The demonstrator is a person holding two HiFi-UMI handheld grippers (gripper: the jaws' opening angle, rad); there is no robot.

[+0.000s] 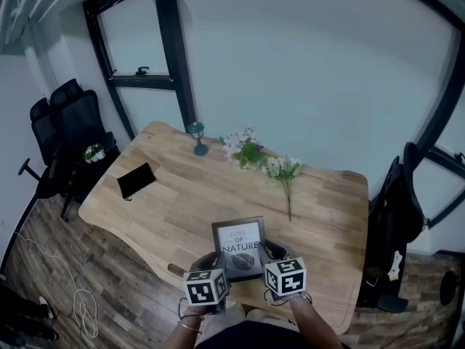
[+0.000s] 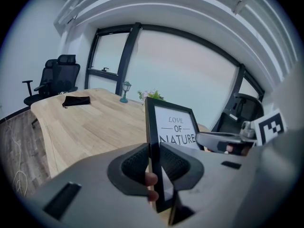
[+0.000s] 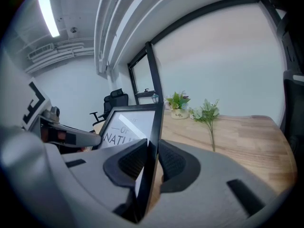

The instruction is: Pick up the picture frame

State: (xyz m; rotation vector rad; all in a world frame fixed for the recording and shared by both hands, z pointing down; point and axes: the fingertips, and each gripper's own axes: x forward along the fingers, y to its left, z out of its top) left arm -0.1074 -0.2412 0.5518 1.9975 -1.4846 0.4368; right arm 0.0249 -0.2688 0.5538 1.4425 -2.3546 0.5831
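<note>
The picture frame point(image 1: 239, 248) is black-edged with a white print reading "LOVE OF NATURE". It hangs above the near edge of the wooden table point(image 1: 174, 202), held from both sides. My left gripper point(image 1: 220, 264) is shut on the frame's left edge point(image 2: 151, 141). My right gripper point(image 1: 267, 260) is shut on the frame's right edge point(image 3: 154, 137). In the left gripper view the print point(image 2: 176, 127) faces the camera; in the right gripper view the print point(image 3: 124, 127) shows at a slant. The frame's lower edge is hidden behind the marker cubes in the head view.
On the table stand a small teal lamp point(image 1: 197, 138), a pot of flowers point(image 1: 245, 151), a loose flower sprig point(image 1: 285, 173) and a black pouch point(image 1: 136, 180). A black office chair point(image 1: 69, 133) stands at the left, another chair point(image 1: 396, 209) at the right.
</note>
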